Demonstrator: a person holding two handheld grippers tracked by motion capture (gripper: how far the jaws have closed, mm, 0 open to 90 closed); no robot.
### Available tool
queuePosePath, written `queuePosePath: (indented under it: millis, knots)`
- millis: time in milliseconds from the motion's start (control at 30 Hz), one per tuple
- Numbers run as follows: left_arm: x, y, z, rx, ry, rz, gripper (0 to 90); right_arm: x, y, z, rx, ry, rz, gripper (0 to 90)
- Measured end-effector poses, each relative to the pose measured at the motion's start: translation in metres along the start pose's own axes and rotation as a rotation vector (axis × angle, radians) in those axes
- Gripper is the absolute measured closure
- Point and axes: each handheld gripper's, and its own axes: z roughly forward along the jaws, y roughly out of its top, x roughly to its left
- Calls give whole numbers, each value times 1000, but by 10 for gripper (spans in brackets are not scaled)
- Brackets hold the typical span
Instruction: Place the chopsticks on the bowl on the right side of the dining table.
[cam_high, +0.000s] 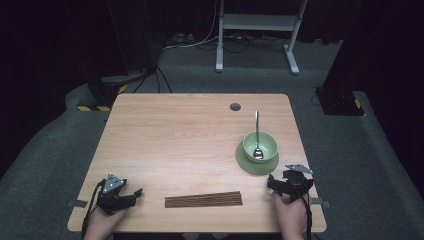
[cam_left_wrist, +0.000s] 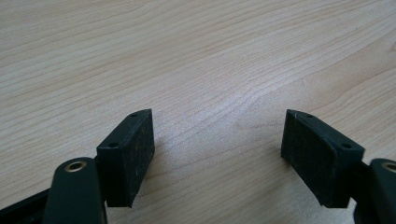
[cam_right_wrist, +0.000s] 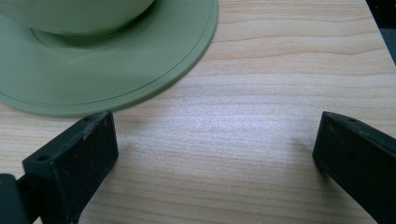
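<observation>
I find both hand-held grippers, left (cam_high: 131, 195) and right (cam_high: 272, 183), open and empty. The bowl (cam_high: 260, 145) looks rigid, slippery, breakable; I'd grip its rim.

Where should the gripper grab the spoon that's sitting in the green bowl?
Grab the spoon by its long handle, up where it sticks out past the far rim of the green bowl. The scoop end lies down inside, hard to reach. The right gripper is open and nearest, so it could probably come over the bowl from above and pinch the thin handle from its two sides.
</observation>
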Motion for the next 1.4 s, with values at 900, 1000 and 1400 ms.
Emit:
queuePosePath:
  millis: [900,1000,1400]
  knots:
    - [0,1,1,0,19,-15,255,26,3,-36,-112,186,-131,67]
    - [0,1,1,0,19,-15,254,37,4,-40,-118,219,-143,67]
    - [0,2,2,3,20,-15,243,76,12,-37,-114,327,-241,73]
